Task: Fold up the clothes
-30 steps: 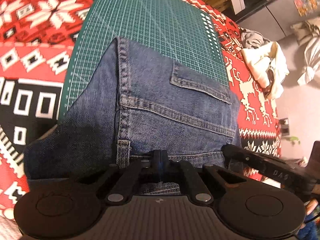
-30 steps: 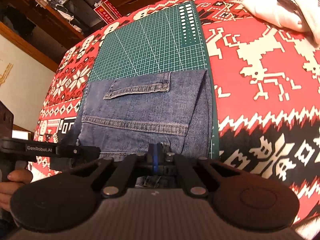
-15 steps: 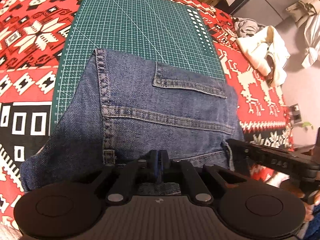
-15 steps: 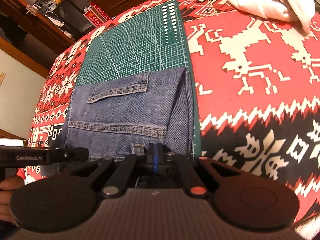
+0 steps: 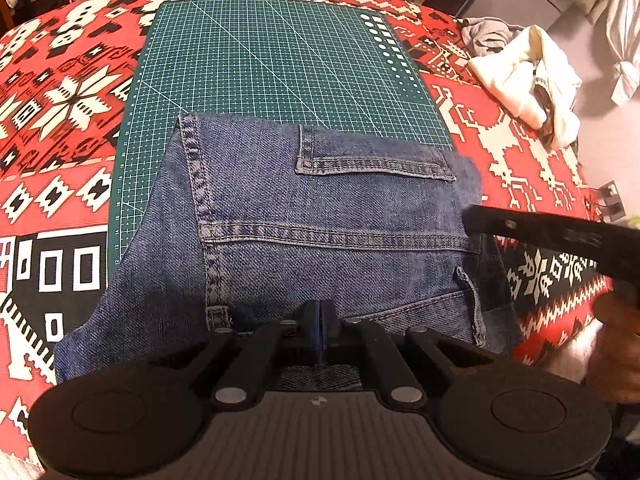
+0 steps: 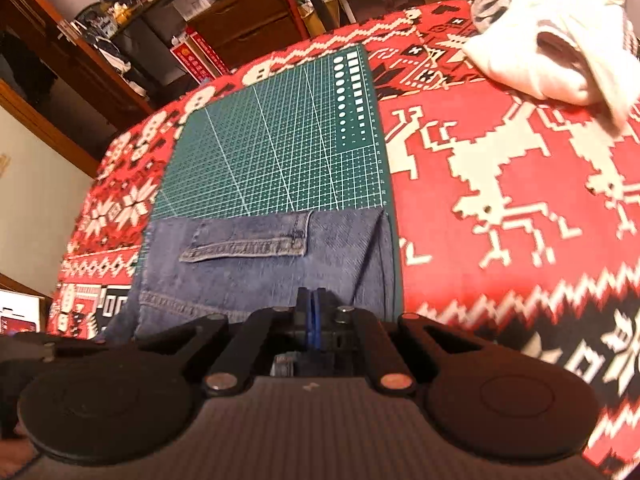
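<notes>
Covering the worktop, a red, white and black patterned cloth (image 5: 72,92) carries a green gridded cutting mat (image 5: 280,64); folded blue denim jeans (image 5: 320,216) lie on its near end, both tools (image 5: 320,330) (image 6: 311,316) clamped shut on their waistband before dark wooden shelves (image 6: 100,40).

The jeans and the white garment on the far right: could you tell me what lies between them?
Only bare red patterned blanket separates the jeans from the white garment, plus the green cutting mat edge; the right wrist view shows it.

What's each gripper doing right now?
Left gripper: shut, clamped on the jeans near edge.
Right gripper: shut, clamped on the jeans too.
</notes>
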